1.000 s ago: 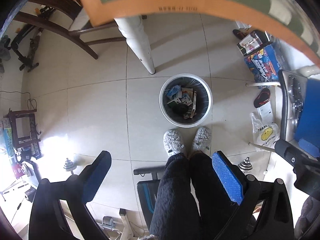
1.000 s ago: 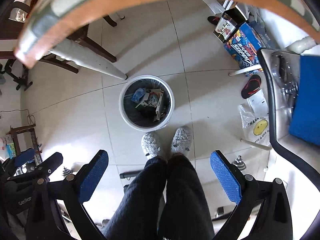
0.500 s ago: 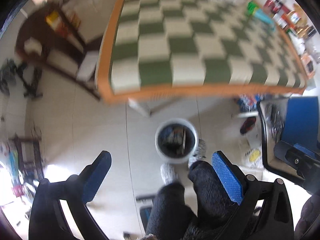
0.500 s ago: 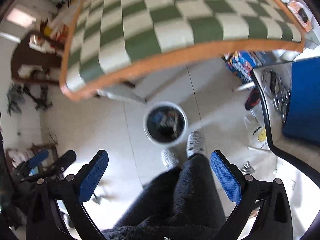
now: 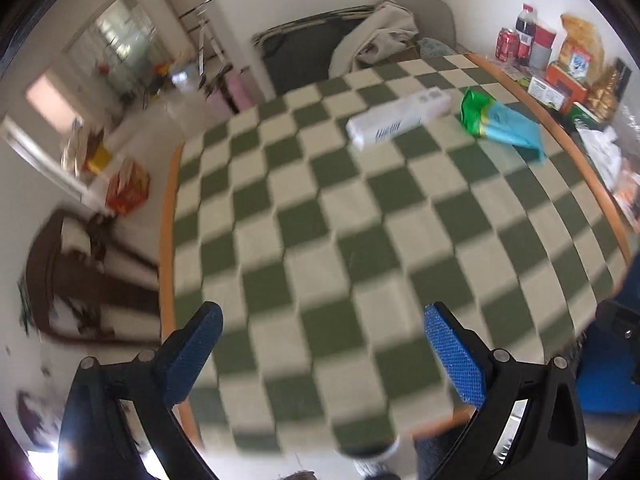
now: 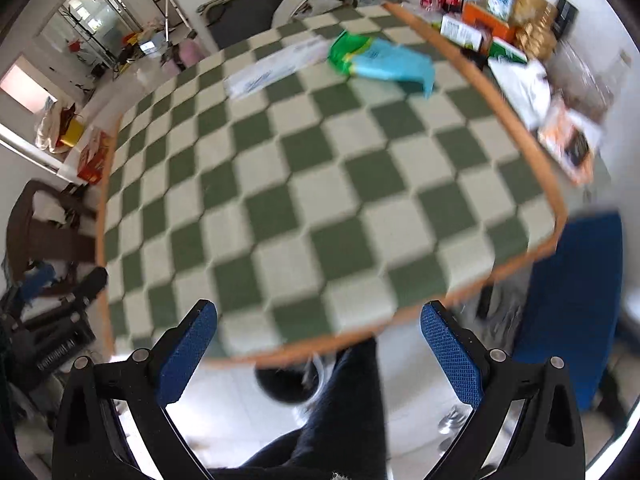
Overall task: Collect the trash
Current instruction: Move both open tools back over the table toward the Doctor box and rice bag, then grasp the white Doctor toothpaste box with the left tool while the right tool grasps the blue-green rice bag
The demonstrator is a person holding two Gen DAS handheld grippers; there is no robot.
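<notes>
A long white box [image 5: 398, 117] [image 6: 276, 67] lies at the far side of the green-and-cream checkered table [image 5: 360, 248] [image 6: 320, 200]. Just right of it lies a green and light-blue snack bag [image 5: 500, 122] [image 6: 380, 60]. My left gripper [image 5: 324, 356] hangs open over the table's near part, nothing between its blue pads. My right gripper [image 6: 320, 352] is open too, above the table's near edge and the person's dark trouser leg [image 6: 340, 408]. Both views are motion-blurred. The trash bin is out of sight.
Cans, a bottle and food boxes [image 5: 560, 64] [image 6: 480, 12] crowd a surface beyond the table's right edge. A blue chair [image 6: 576, 300] stands at the right. A dark wooden chair [image 5: 80, 280] stands left of the table, a draped seat [image 5: 360, 40] behind it.
Both grippers have swung up from looking down at the white trash bin and the person's slippers on the floor to looking across the tabletop. Both stay open and empty.
</notes>
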